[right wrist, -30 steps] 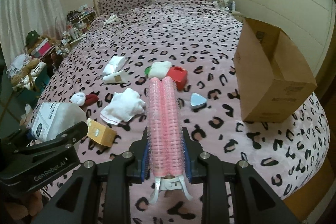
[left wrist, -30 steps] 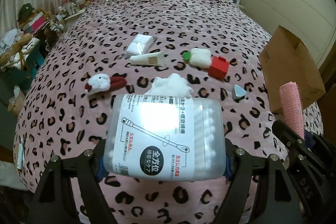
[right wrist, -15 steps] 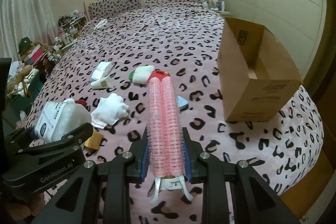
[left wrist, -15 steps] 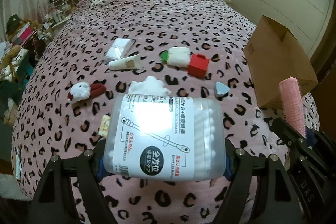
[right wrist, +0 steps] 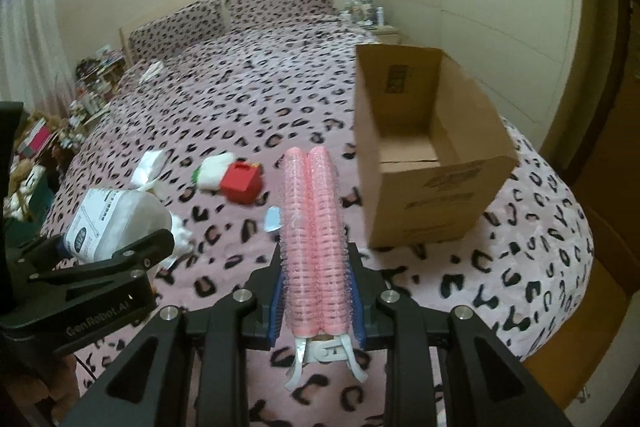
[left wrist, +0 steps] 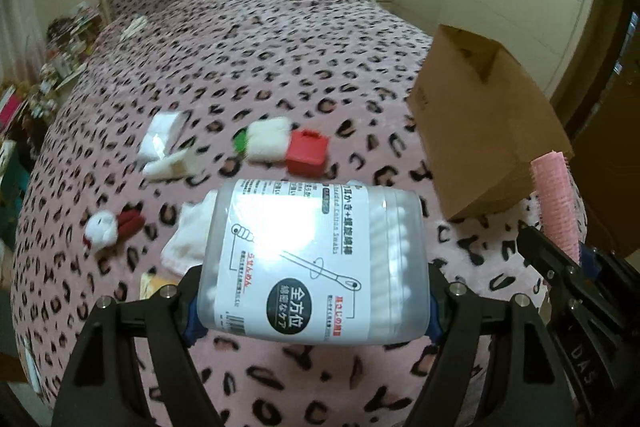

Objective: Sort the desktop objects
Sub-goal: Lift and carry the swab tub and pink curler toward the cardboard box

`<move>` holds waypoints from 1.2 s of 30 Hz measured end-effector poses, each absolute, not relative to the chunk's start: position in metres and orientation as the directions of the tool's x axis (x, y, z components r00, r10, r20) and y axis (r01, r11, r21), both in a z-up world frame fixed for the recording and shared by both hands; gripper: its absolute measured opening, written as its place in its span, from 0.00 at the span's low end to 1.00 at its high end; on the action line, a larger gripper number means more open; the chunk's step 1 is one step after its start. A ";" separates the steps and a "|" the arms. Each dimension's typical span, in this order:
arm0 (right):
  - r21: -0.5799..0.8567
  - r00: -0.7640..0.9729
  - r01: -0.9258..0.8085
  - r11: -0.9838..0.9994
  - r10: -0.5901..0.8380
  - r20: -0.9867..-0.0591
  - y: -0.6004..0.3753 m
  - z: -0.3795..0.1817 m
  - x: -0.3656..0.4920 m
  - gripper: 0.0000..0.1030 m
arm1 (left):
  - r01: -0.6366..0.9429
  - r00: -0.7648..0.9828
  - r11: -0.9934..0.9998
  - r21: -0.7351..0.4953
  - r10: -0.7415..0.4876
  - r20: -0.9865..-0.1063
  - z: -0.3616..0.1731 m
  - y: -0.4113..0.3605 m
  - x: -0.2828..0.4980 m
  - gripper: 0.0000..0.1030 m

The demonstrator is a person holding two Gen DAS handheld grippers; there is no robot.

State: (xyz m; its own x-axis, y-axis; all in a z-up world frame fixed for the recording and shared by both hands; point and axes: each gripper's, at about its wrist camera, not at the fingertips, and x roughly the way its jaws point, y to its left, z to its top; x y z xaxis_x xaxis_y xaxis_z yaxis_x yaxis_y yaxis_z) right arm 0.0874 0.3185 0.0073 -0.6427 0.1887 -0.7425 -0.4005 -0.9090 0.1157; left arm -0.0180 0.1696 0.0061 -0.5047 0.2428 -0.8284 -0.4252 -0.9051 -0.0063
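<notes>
My left tongs (left wrist: 314,301) pinch the clear cotton-swab tub (left wrist: 316,263) across its 2 sides, the pads spread wide around it, and it hangs over the near edge of the leopard-print bed (left wrist: 240,39); on the cover beyond it lie a white packet (left wrist: 160,135), a white-and-green plush piece (left wrist: 266,139) touching a red block (left wrist: 307,151), and a red-and-white plush toy (left wrist: 110,229), all waiting to be sorted; further right, my right tongs (right wrist: 316,301) are pressed nearly together on the 2 pink hair rollers (right wrist: 314,239), which stick out straight ahead of the fingers; the open cardboard box (right wrist: 436,183) stands on the bed's right corner, its mouth up and seemingly bare inside. To do this well, I judge I should bring each load over the mouth in turn, clear of the near wall, and let go low; the tub is slick and bulky, so I would keep it level, and the rollers could snag on the rim.
</notes>
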 end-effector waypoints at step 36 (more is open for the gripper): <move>0.149 -0.652 -0.524 -0.839 0.282 -0.703 0.405 0.021 0.099 0.26 | -0.581 -0.466 -0.814 0.013 0.319 -0.825 0.012 0.283 -0.044 0.77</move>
State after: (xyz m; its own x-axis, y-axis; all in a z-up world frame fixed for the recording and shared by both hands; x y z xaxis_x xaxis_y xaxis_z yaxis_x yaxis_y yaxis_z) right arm 0.0989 0.4054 0.0211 -0.6522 0.2823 -0.7035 -0.5239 -0.8386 0.1491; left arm -0.0442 0.2827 0.0124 -0.4659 0.3194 -0.8252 -0.5814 -0.8135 0.0134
